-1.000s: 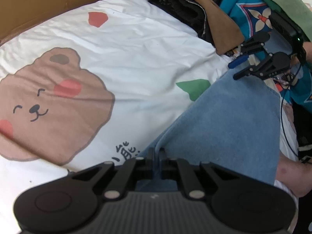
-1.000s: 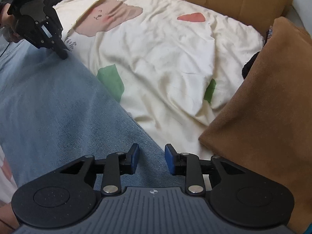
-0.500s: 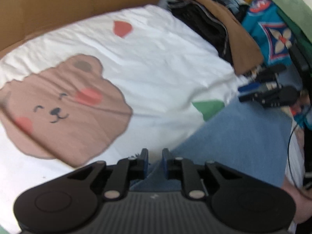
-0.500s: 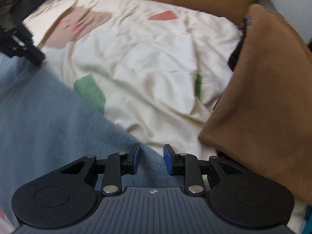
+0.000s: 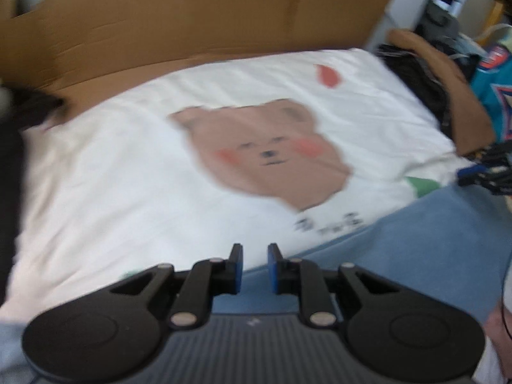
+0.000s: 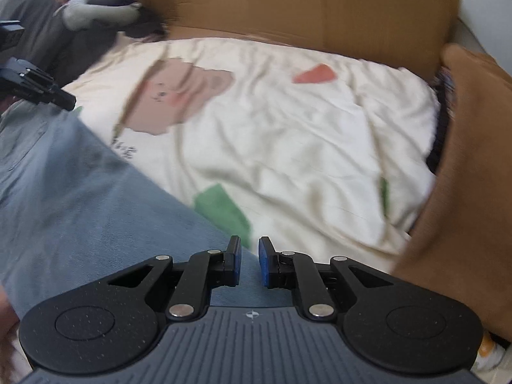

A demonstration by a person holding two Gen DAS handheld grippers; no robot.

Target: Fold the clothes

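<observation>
A blue denim garment lies flat on a white bedsheet with a bear print. It also shows in the right wrist view. My left gripper is open and empty, its fingers just above the denim's near edge. My right gripper is open and empty over another edge of the denim. The right gripper shows at the far right of the left wrist view. The left gripper shows at the far left of the right wrist view. Both views are blurred by motion.
A brown cardboard wall stands behind the bed. A pile of brown and dark clothes lies on the right side of the sheet. Dark and grey clothing lies at the far left corner. A teal patterned cloth is at the right.
My left gripper has opened and let go of the denim edge. Both grippers have lifted and tilted up, so more of the sheet and cardboard shows.
</observation>
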